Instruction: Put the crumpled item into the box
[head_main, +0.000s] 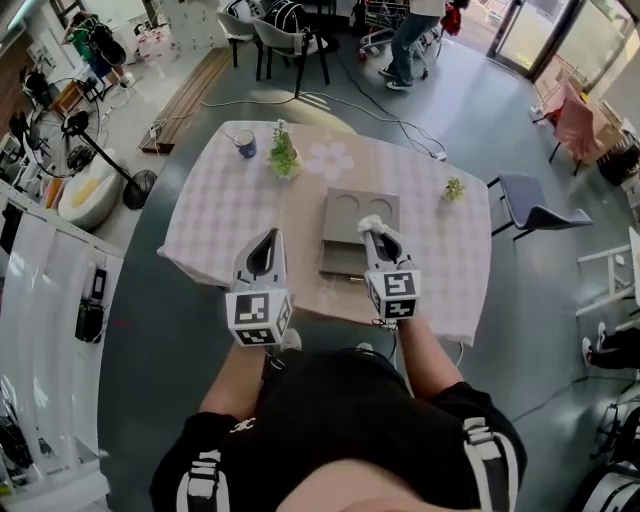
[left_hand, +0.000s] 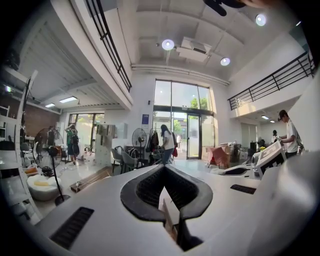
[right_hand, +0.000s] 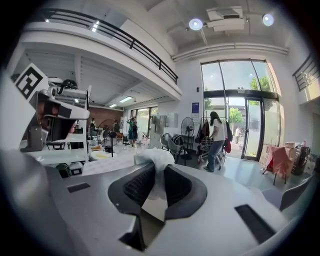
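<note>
Round table (head_main: 215, 215) with pale checked cloth. Grey box (head_main: 345, 215) at centre, two round recesses in its far half. Blue mug (head_main: 245, 145) at far left of table, small potted plant (head_main: 284, 155) just beside it. Second tiny plant (head_main: 454, 189) near right edge. Left gripper (head_main: 267, 236) over bare cloth left of box, tips pointing away from the person, nothing seen at its tip. Right gripper (head_main: 376, 231) at box's near right corner, white crumpled item (head_main: 370, 225) at its tip. Marker cubes face camera. Person in black top at the bottom. Grey chair (head_main: 535, 210) right of table; standing fan (head_main: 85, 140) far left; another person (head_main: 410, 40) stands at the top
</note>
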